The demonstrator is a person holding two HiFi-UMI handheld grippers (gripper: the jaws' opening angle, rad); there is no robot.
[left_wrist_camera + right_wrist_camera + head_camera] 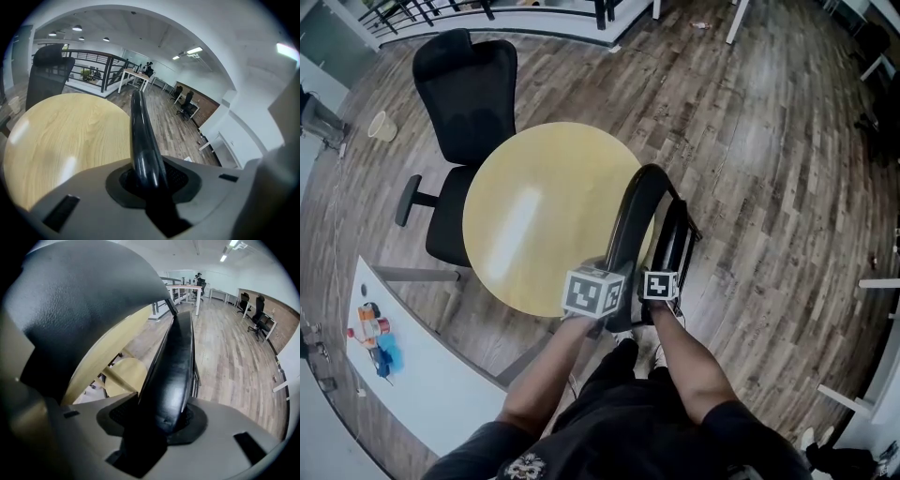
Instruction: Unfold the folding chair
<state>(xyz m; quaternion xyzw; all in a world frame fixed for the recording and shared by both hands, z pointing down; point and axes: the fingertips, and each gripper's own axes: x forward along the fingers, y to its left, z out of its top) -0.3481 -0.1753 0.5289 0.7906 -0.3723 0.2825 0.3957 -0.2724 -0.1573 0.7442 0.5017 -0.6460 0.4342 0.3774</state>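
Black folding chair (639, 225), folded upright beside bench (525, 216), left gripper (149, 182) clamping its thin rim, right gripper (161, 420) clamping seemingly the seat edge.

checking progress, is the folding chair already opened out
No, in the head view the folding chair stands folded flat beside the round table.

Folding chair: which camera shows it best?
Head view: most of the folded folding chair shows, beside the round table. Left gripper view shows only one black tube; right gripper view only one broad black edge.
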